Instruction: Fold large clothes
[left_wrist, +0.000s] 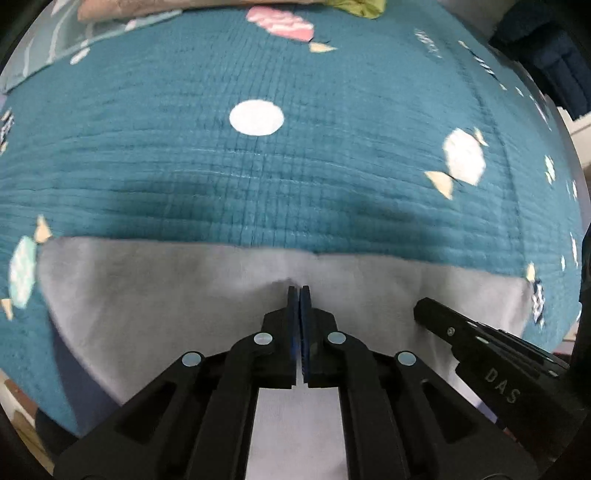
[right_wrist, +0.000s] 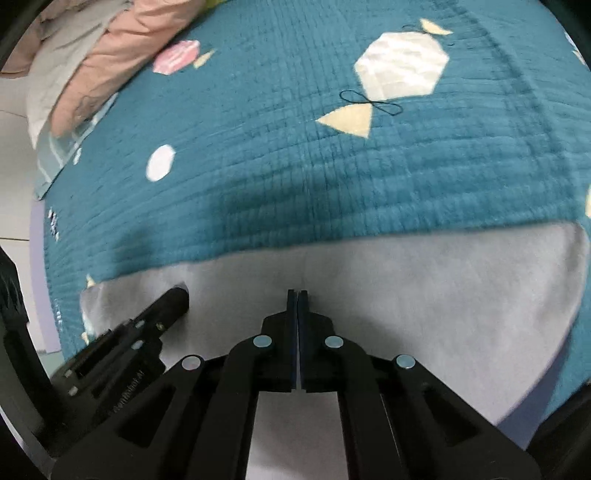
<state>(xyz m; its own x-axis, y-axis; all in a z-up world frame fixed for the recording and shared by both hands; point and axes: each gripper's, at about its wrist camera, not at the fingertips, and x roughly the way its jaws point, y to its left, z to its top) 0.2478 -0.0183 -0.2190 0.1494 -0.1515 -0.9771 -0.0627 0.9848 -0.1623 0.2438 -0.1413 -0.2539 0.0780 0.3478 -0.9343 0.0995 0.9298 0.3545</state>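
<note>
Left gripper (left_wrist: 299, 291) pinched shut on grey garment (left_wrist: 184, 295) at 6 o'clock | right gripper (right_wrist: 297, 295) likewise clamped on its far edge | garment on teal quilt (left_wrist: 258, 184) | fold likely midway, more remaining

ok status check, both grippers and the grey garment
Left gripper shut, right gripper shut, side by side over the grey garment; pinch unconfirmed. Garment flat on the teal quilt. Nothing in the way.
</note>
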